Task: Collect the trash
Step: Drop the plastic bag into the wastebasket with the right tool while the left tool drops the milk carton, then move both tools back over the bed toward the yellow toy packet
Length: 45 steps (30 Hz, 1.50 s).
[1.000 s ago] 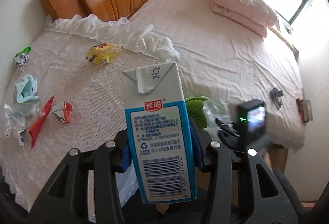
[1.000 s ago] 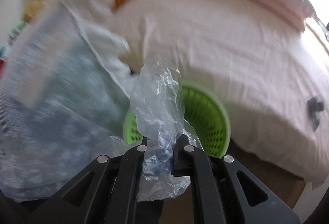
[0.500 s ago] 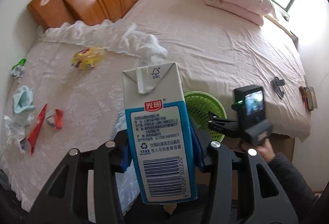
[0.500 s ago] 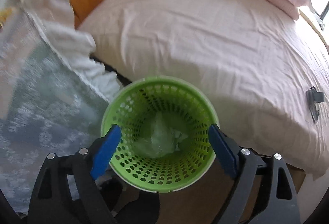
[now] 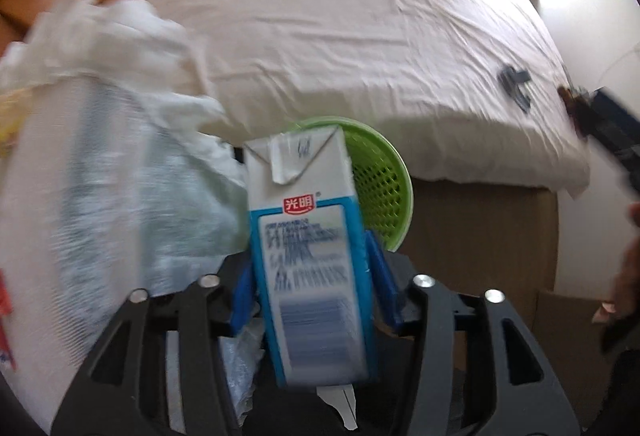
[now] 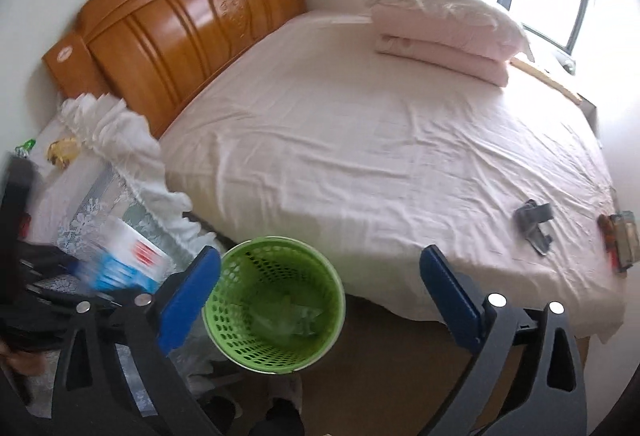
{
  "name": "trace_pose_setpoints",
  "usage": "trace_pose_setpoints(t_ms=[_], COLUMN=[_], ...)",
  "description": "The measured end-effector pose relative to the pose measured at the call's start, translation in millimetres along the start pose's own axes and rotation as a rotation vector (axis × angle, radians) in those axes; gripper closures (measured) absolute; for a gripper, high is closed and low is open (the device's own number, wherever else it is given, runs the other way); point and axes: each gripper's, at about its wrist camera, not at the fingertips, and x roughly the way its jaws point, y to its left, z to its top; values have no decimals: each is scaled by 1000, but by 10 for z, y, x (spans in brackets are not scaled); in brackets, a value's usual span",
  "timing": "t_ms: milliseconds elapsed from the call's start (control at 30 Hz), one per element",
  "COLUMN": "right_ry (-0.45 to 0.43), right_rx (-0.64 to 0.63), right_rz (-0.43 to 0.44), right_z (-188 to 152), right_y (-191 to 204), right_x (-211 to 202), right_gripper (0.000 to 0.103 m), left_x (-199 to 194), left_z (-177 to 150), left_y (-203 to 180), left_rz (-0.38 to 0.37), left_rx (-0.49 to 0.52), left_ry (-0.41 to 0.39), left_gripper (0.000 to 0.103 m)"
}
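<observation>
Left tool (image 5: 310,284): your jaws have just been opening; milk carton (image 5: 306,236) sitting between them, seemingly loose.
Right tool (image 6: 320,292): you're holding it wide, empty, above the green basket (image 6: 276,356).

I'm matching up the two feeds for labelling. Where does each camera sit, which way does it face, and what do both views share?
Left wrist: on the left tool, pointing steeply down at the green basket; its fingers flank the milk carton, apparently no longer clamping it; a hand shows at right.
Right wrist: on the right tool, open and empty, angled down over the bed; both blue pads show.
Shared: basket, carton, bed, lace-covered table.
</observation>
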Motion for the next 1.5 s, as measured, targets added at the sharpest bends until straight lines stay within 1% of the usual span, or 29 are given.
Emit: trace_pose_setpoints(t_ms=[33, 100, 133, 167, 233, 267, 300, 400, 500, 533, 567, 633, 733, 833, 933, 1067, 1233, 1367, 1500], right_ry=[1, 4, 8, 10, 16, 16, 17, 9, -2, -6, -9, -26, -68, -109, -149, -176, -165, -148, -138], right_rx=[8, 21, 27, 31, 35, 36, 38, 47, 56, 54, 50, 30, -14, -75, -134, -212, -285, -329, -360], right_rz=[-1, -4, -7, -8, -14, -16, -17, -2, 25, 34, 43, 73, 118, 171, 233, 314, 384, 418, 434], right_z=[-6, -11, -16, -22, -23, -24, -16, 25, 106, 146, 187, 306, 477, 634, 764, 820, 758, 708, 673], right_y=[-34, -101, -133, -151, -186, -191, -195, -185, -133, -102, -60, 72, 313, 627, 974, 1478, 1955, 2194, 2328], right_x=[-27, -71, -76, -86, -93, -92, -93, -113, -150, -164, -182, -242, -347, -457, -563, -651, -683, -679, -673], right_gripper=[3, 3, 3, 3, 3, 3, 3, 3, 3, 3, 3, 2, 2, 2, 2, 2, 2, 2, 2], left_x=[96, 256, 322, 354, 383, 366, 328, 106, -276, -383, -574, -871, -1413, -1752, -2093, -2347, -2493, -2506, -2482], left_z=[12, 27, 40, 45, 87, 104, 120, 154, 155, 150, 129, 66, -110, -295, -600, -985, -1392, -1565, -1680], left_y=[-37, -135, -184, -219, -266, -284, -287, -247, -147, -109, -40, 63, 272, 470, 744, 1068, 1440, 1604, 1655], left_rz=[-2, 8, 13, 17, 15, 9, 7, 12, 42, 50, 63, 79, 128, 165, 204, 269, 308, 311, 318], left_rx=[6, 24, 35, 42, 47, 45, 41, 12, -31, -43, -62, -89, -139, -190, -278, -389, -504, -563, -585], left_ry=[11, 9, 12, 16, 27, 30, 24, -26, -103, -124, -164, -230, -341, -406, -471, -507, -515, -515, -509], left_gripper=[38, 30, 24, 21, 19, 16, 16, 16, 13, 11, 8, 8, 8, 8, 8, 8, 8, 8, 8])
